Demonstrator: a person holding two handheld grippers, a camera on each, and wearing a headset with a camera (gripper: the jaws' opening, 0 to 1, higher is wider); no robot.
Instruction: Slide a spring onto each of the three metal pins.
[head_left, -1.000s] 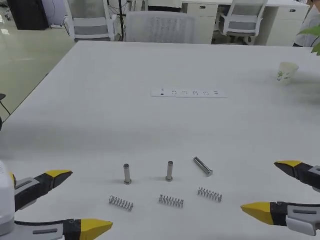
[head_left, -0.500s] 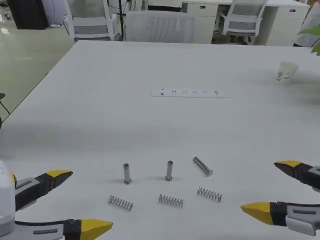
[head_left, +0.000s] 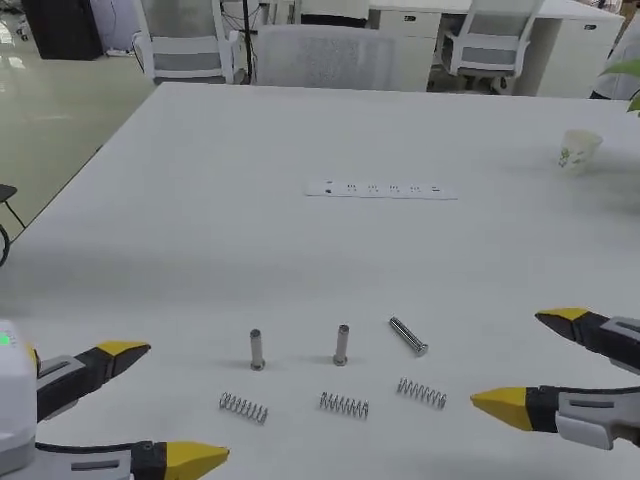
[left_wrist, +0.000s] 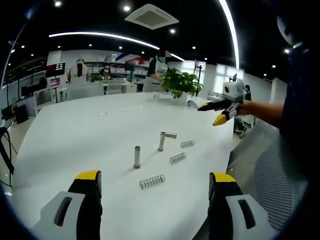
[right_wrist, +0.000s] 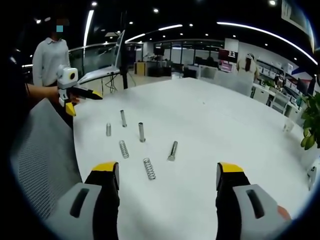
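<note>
Fingers (head_left: 190, 458) of left gripper (head_left: 178, 404) spread wide, nothing between them, at near left of table (head_left: 300, 240). Right gripper (head_left: 512, 360) also spread wide and empty, at near right. Between grippers, row of pins: left pin (head_left: 256, 350) and middle pin (head_left: 342, 344) stand upright, right pin (head_left: 407, 336) lies flat. Just nearer, left spring (head_left: 243, 407), middle spring (head_left: 344, 404), right spring (head_left: 421, 393) lie flat, each apart from its pin.

White office chairs (head_left: 185, 45) and desks (head_left: 560, 45) stand beyond the pale table (head_left: 300, 130).
</note>
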